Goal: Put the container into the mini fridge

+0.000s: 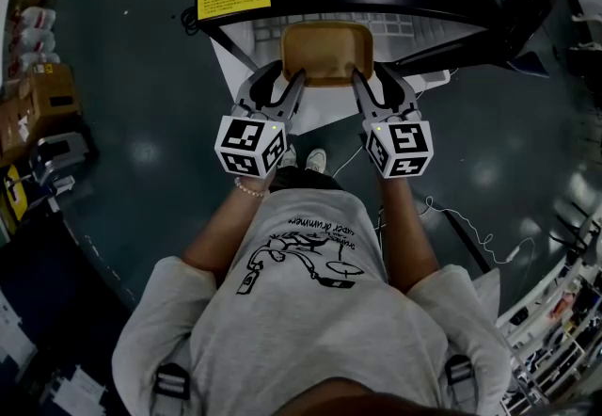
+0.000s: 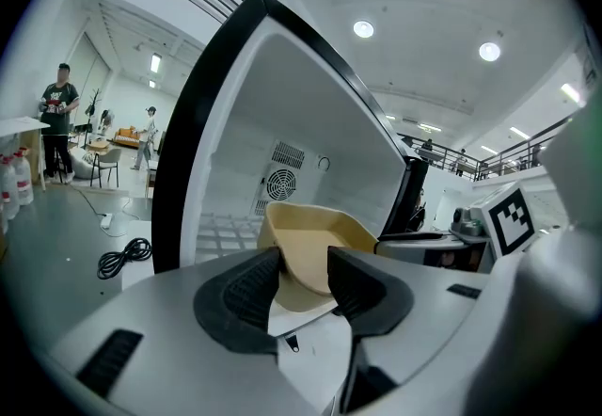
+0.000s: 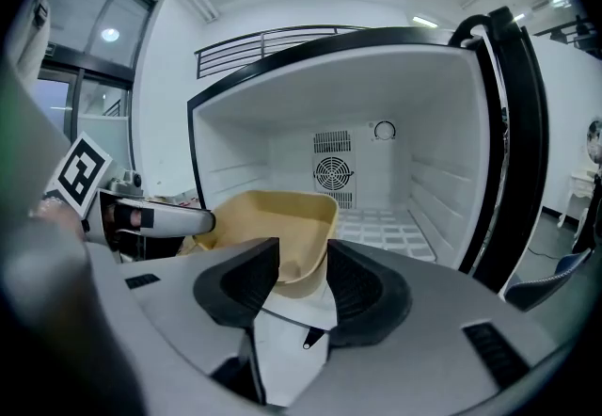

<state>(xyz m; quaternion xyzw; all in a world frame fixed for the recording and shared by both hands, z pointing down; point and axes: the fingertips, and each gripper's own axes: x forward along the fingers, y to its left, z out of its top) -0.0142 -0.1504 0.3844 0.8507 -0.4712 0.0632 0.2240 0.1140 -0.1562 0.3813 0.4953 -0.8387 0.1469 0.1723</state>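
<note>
you have the container (image 1: 326,49) lifted clear of any surface, carried between your two tools. the left gripper (image 2: 303,259) is clamped over the tub's near left wall, and the right gripper (image 3: 301,259) is clamped over the near right wall. each has one pad inside the tub and one outside. the tub hangs just ahead of both sets of fingertips, at the mouth of the mini fridge (image 3: 442,198), which stands open straight ahead of the jaws

judge it a light thing: a thin, tan, moulded tub with rounded corners. the walls probably flex a little under the pads, and they slope and look smooth, so a loose pinch could slide up and off. your best hold looks like the one you have, just under the rim on opposite sides. keep both tools level with each other so the tub does not twist between them

nothing shows inside the tub. beyond it the fridge cavity looks bare too: a white grid floor (image 3: 390,226) below the line of the jaws, and a round fan grille (image 3: 331,171) on the back wall
</note>
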